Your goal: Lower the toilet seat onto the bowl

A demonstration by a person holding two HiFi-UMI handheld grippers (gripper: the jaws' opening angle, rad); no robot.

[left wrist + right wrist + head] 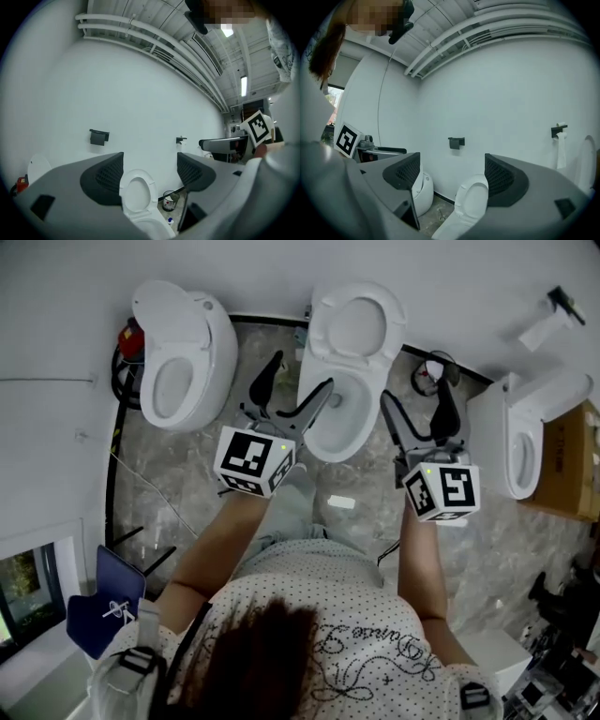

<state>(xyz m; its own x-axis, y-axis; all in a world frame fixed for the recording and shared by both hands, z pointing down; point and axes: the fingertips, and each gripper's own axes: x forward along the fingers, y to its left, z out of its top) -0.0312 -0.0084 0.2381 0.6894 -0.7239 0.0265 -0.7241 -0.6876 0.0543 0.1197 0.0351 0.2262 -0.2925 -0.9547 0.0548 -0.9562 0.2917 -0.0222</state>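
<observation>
**Desk:** What does the head view give us?

**Photographer:** The left gripper (302, 371) and the right gripper (412, 390) hang above the marble floor (178, 456), one on either side of the middle toilet bowl (339, 423). Both have their fingers spread and touch nothing. The toilet seat (358, 326) stands raised at upper centre, behind the bowl. A second toilet (183, 352) sits at upper left. A third (525, 432) is at right, beside a cardboard box (574, 460).

**Desk:** And the left gripper view?

**Photographer:** Its jaws stand wide apart with only air between them. The upright seat shows low in the frame through the gap, with a small waste bin (169, 200) just to its right.

**Desk:** The right gripper view?

**Photographer:** The jaws are parted just as wide and hold nothing. The raised seat appears edge-on at lower centre, and a black wall holder (456, 142) is above it.
</observation>
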